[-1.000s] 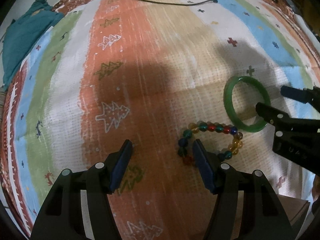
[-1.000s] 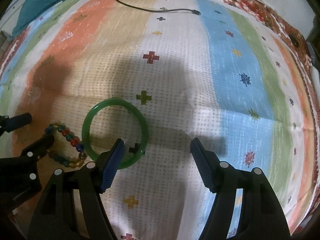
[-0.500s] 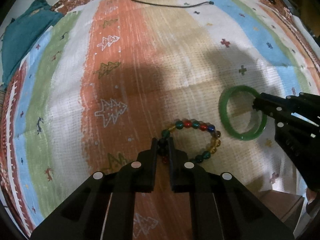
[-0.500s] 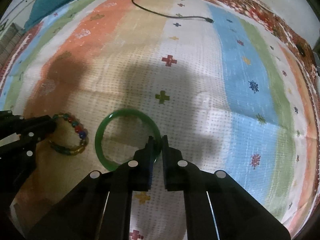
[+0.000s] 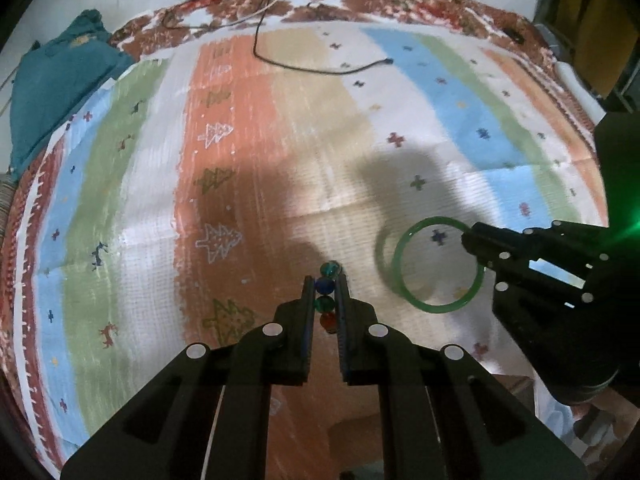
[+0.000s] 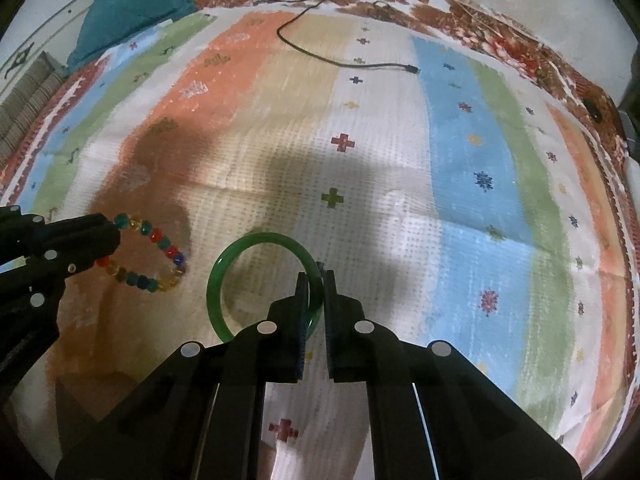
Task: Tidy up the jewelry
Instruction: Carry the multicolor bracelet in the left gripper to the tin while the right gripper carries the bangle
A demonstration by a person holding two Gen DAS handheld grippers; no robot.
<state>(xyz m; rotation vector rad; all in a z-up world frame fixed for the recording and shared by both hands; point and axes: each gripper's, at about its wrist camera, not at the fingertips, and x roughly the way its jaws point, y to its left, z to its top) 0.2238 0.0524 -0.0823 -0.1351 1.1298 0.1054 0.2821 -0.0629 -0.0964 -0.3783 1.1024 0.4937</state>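
While left claw (image 5: 325,286) pinches bead bracelet (image 6: 154,254), right claw (image 6: 316,286) pinches green bangle (image 6: 240,256)

Striped patterned blanket (image 5: 248,128), dim light

dim, warm indoor light falls from above and behind, throwing broad soft-edged shadows across the middle of the striped, cross-patterned woven cloth (image 5: 400,92). both fisheye views bow the stripes and fade to black at the corners. the far edges are soft and slightly smeared. a green flare glows at the right edge of the left view, near the translucent green ring-shaped bangle (image 5: 404,284).
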